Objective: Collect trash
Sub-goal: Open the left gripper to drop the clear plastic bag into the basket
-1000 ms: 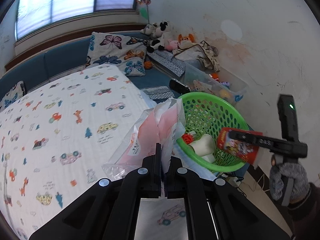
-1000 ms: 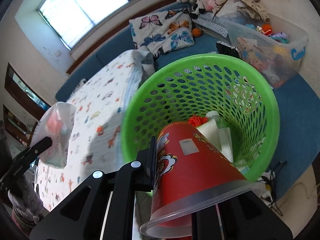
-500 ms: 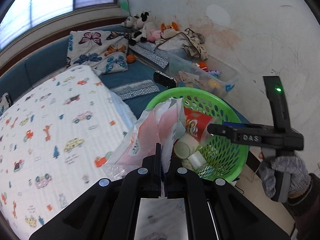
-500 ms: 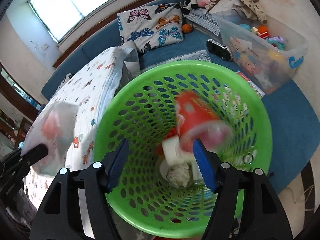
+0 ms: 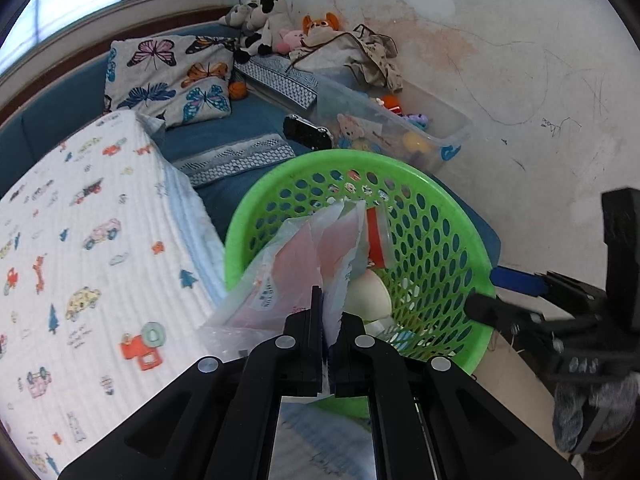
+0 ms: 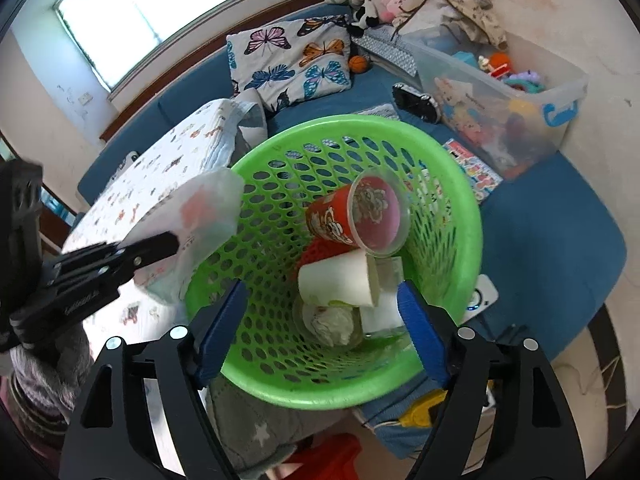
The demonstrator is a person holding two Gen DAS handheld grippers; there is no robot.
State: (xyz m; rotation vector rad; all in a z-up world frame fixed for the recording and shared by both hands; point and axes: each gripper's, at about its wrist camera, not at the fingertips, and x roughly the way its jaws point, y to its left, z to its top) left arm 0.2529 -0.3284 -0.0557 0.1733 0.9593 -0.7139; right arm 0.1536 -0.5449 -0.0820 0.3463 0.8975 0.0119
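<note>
My left gripper (image 5: 329, 320) is shut on a clear pink plastic bag (image 5: 304, 268) and holds it at the near left rim of the green mesh basket (image 5: 452, 240). The bag also shows in the right wrist view (image 6: 200, 216), at the basket's left rim (image 6: 468, 216). My right gripper (image 6: 322, 304) is open and empty above the basket's near rim. A red cup (image 6: 352, 216), a white cup (image 6: 336, 280) and crumpled paper (image 6: 330, 320) lie inside the basket.
A bed with a car-print quilt (image 5: 80, 240) is on the left. A blue sofa with a butterfly pillow (image 5: 172, 80), plush toys and a clear toy bin (image 5: 400, 128) stands behind the basket. A white wall is on the right.
My right gripper opened and let the red cup drop into the basket, then drew back. My left gripper carried the bag rightward to the basket's rim.
</note>
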